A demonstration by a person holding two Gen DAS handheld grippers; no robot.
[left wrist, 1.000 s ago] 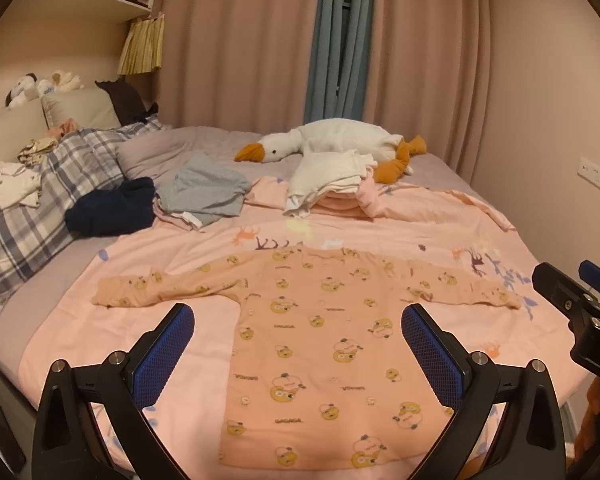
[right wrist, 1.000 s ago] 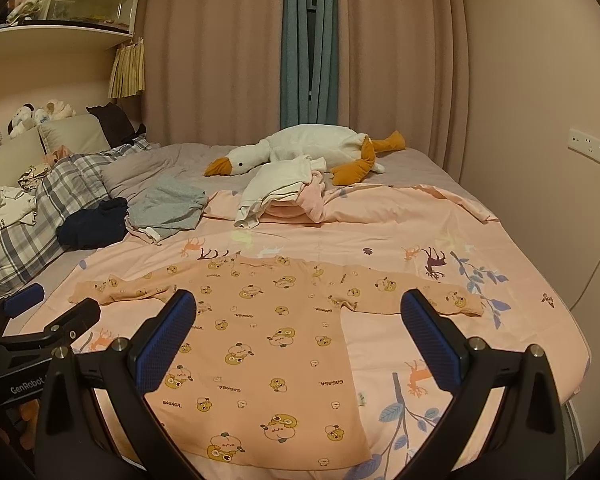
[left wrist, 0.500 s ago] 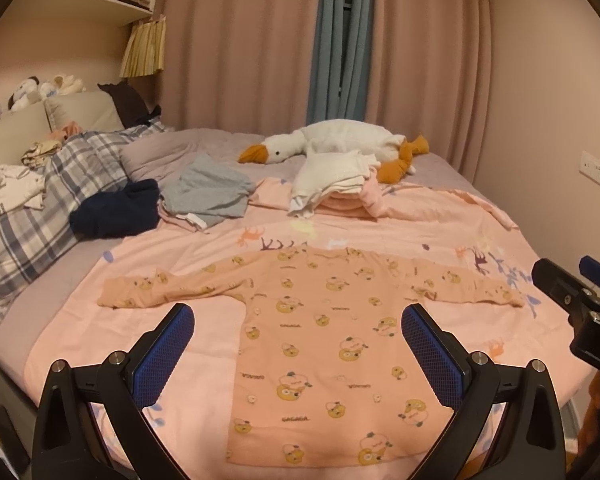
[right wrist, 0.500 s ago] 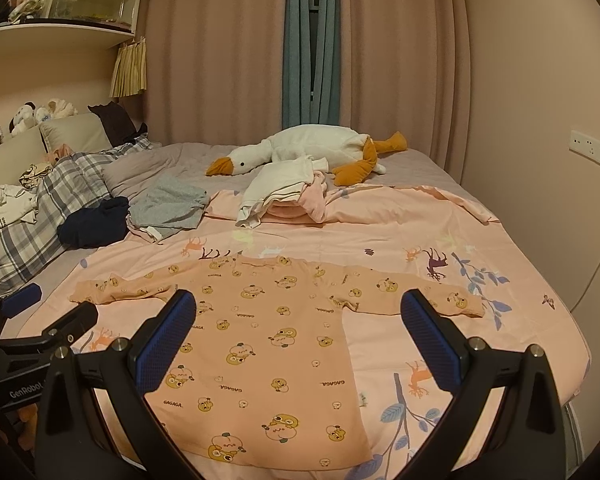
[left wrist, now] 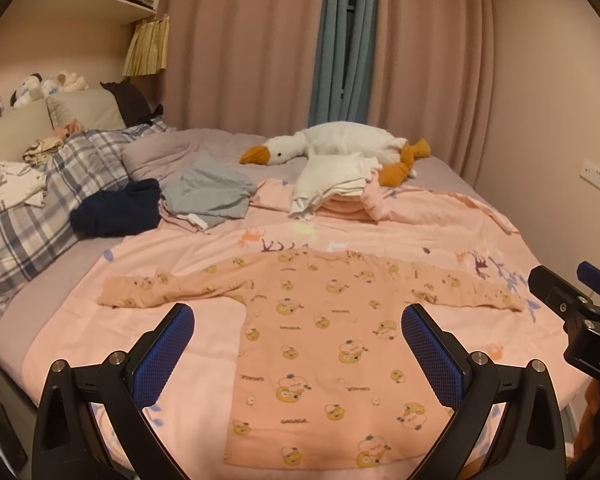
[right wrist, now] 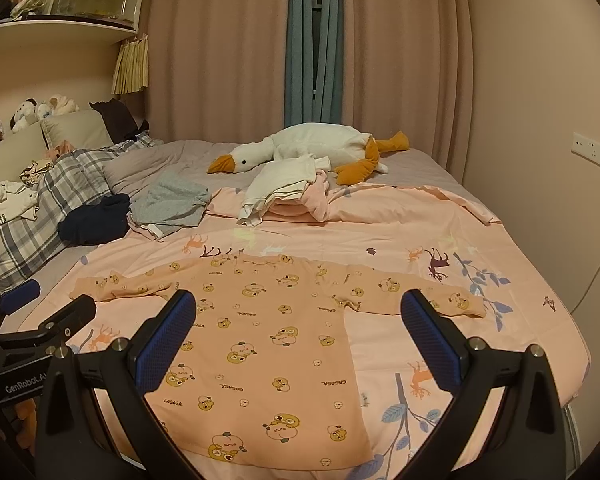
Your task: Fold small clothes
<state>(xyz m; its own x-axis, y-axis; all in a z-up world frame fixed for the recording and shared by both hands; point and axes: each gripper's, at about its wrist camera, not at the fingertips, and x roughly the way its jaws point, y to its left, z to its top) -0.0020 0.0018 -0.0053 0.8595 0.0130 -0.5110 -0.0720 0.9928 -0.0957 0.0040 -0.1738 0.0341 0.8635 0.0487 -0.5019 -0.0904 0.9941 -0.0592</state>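
Two grippers hover above the near edge of the bed, both spread wide and pinching nothing, so by my reading the fold itself has not begun and this is the approach to the first grasp. Starting at the left, a plaid grey-and-white quilt and a dark navy bundle of cloth lie toward the bed's left edge, with a crumpled grey garment just beside the bundle. The left gripper hangs with its blue-padded fingers apart over the task's thing, a small peach long-sleeved top printed with yellow cartoon ducks, which lies flat on the pink animal-print bedsheet with its hem at the near edge and both sleeves stretched out sideways. Behind it, toward the far edge, a stack of folded cream and pink clothes leans against a white plush goose with an orange beak and feet. The right gripper, equally agape, hovers over the top's right half, its right finger near the right sleeve. The next move likely calls for each gripper to drop to a sleeve or a shoulder, close on a single layer without catching the sheet beneath, and carry it inward across the body.
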